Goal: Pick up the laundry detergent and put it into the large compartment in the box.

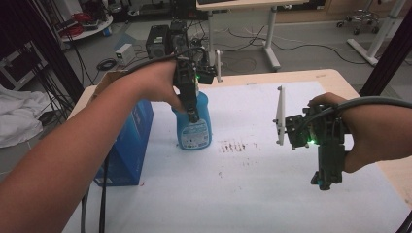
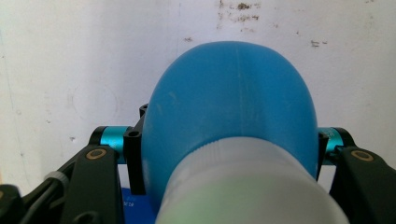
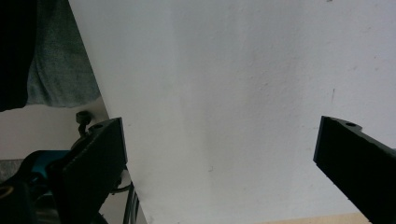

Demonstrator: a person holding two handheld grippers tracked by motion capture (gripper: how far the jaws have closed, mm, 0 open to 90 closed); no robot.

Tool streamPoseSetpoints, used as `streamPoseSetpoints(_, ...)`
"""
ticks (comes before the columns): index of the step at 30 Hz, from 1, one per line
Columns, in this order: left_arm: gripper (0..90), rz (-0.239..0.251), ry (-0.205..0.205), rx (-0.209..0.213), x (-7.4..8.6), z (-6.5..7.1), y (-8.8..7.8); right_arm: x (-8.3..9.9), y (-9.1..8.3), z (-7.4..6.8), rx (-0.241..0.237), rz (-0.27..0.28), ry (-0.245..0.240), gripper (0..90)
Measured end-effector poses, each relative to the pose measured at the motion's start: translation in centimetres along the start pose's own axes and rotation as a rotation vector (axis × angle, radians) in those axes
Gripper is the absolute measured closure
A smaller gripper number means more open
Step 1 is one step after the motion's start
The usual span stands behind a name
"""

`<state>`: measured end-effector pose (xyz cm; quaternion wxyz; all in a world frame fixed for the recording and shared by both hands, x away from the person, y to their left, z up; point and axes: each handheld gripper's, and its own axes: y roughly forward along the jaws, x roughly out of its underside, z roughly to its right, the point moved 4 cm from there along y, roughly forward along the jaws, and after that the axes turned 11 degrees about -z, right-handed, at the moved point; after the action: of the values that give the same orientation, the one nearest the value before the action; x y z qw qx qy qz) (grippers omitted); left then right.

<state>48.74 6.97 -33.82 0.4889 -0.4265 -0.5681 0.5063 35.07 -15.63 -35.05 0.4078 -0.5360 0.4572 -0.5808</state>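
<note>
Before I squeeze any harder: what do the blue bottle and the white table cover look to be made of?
Bottle: looks like blue plastic, smooth with a soft sheen and a faint mould seam down the shoulder; printed label on the front. The left gripper has a jaw on each side of it.
Table cover: probably a matte white sheet, paper or thin board; it has brown smears and no glare.

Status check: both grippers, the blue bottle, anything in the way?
Left gripper shut on blue bottle. Right gripper open over mat. Blue box beside bottle.
</note>
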Motion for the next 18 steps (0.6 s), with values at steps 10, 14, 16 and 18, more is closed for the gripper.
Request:
streamPoseSetpoints(10, 38.6, 0.001, -0.036, 0.013, 0.9, 0.7, -2.5, 0.1, -0.2, 0.0, 0.007, 0.006, -0.007, 1.6)
streamPoseSetpoints(14, 38.6, 0.003, -0.055, 0.004, 1.6, 1.0, -4.5, 0.2, -0.2, -0.1, 0.01, 0.012, -0.005, 1.6)
streamPoseSetpoints(16, 38.6, 0.002, -0.078, 0.005, 2.0, 1.2, -5.4, 0.2, -0.2, -0.2, 0.01, 0.015, -0.008, 1.6)
streamPoseSetpoints(18, 38.6, 0.0, -0.098, 0.008, 2.5, 1.3, -6.2, 0.3, -0.3, -0.2, 0.016, 0.011, -0.007, 1.6)
